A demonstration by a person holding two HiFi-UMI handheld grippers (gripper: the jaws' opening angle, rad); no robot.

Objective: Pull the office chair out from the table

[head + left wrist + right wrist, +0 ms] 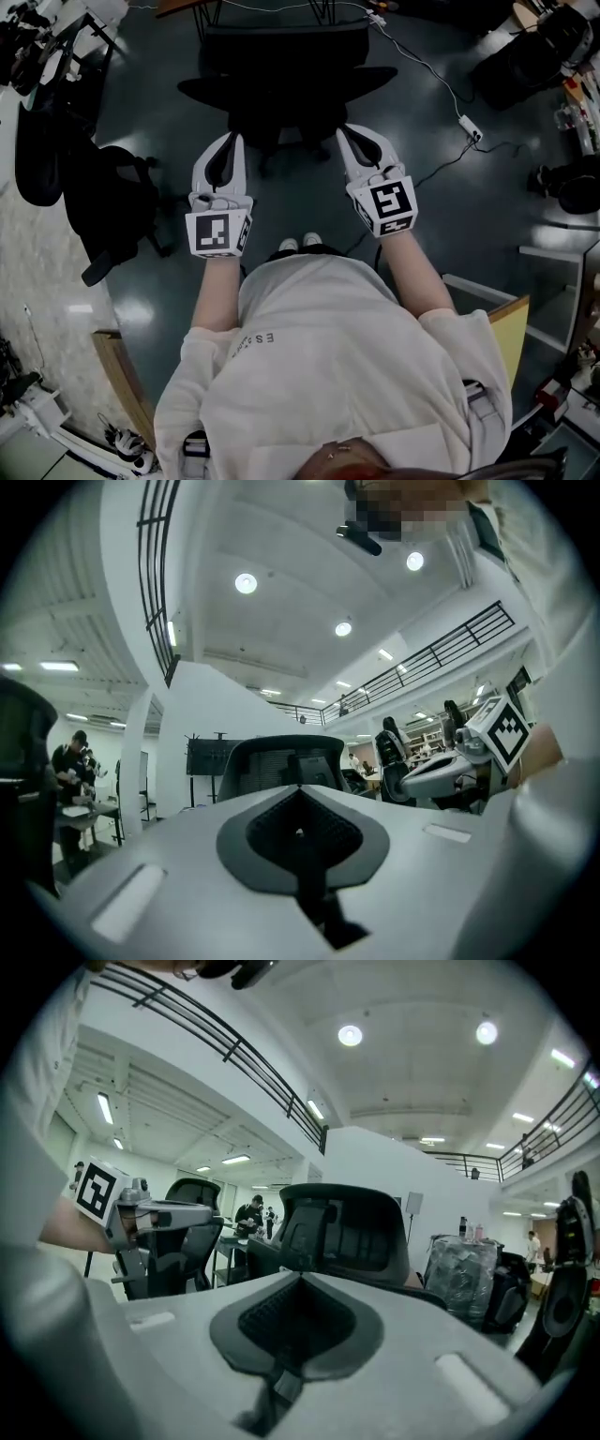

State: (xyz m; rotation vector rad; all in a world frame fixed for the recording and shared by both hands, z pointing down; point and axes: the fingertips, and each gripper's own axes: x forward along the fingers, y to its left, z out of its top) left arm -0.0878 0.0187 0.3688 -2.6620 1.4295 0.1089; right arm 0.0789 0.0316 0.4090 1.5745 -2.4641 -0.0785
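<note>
The black office chair (281,84) stands at the top middle of the head view, tucked toward the table (187,7) at the top edge. Both grippers are held side by side in front of the person and point at the chair's back. My left gripper (228,141) is shut and holds nothing. My right gripper (349,131) is likewise shut and empty. In the left gripper view the closed tips (300,787) face the chair's backrest (281,761), a short way off. In the right gripper view the closed tips (300,1277) face the same backrest (347,1227), not touching it.
A second black chair (103,202) stands on the dark floor at the left. A white power strip (469,127) with its cable lies on the floor at the right. Black bags (572,183) and a white frame (553,309) sit further right. A wooden board (117,375) lies at the lower left.
</note>
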